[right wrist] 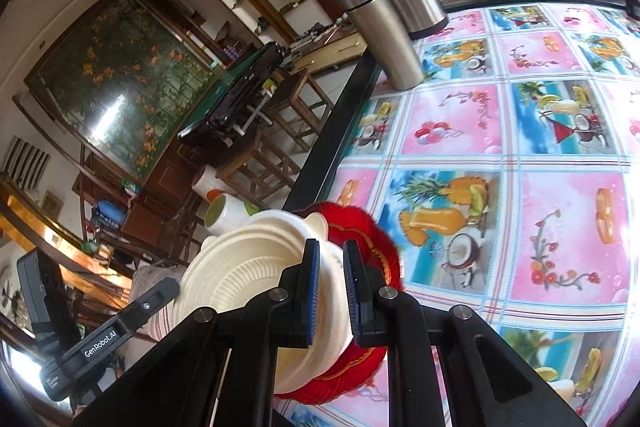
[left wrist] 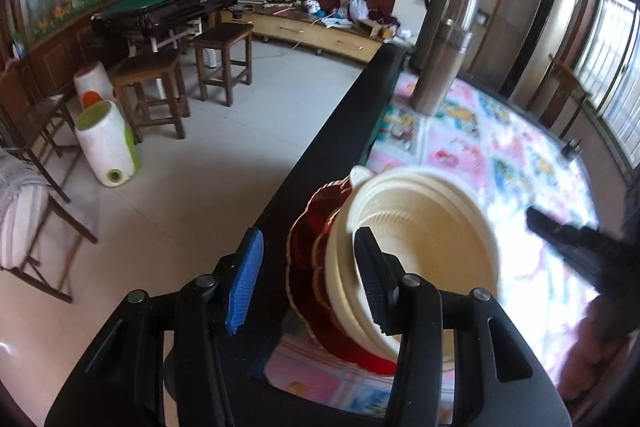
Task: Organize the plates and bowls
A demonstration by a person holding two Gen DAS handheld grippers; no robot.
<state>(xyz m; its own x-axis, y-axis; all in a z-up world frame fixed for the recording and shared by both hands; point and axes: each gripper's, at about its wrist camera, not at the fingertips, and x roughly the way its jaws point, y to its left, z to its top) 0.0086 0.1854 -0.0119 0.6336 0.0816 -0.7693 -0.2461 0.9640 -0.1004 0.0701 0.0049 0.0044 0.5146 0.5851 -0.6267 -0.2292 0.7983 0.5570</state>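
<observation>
- Bowls (right wrist: pixel 256 267) — cream, nested — sit on a red plate (right wrist: pixel 376 239) at the table's (right wrist: pixel 560 227) left edge.
- Right gripper (right wrist: pixel 331 291) pinches the stack's near wall; it is the hand in contact.
- Left gripper (left wrist: pixel 312 279) stands part-open, straddling the far rim — apparently not touching.
- Fruit-print cloth (right wrist: pixel 460 115), two steel flasks (right wrist: pixel 384 39) beyond; stools (left wrist: pixel 224 63) on the tiled floor.

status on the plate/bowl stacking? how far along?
Done: cream bowls sit nested on the red plate near the table's edge. In hand: right gripper is clamped on the bowls' rim; left gripper stands open, one finger inside the top bowl, pads not pressing. Left: no loose plates or bowls show on the tablecloth; only two steel flasks stand there.
</observation>
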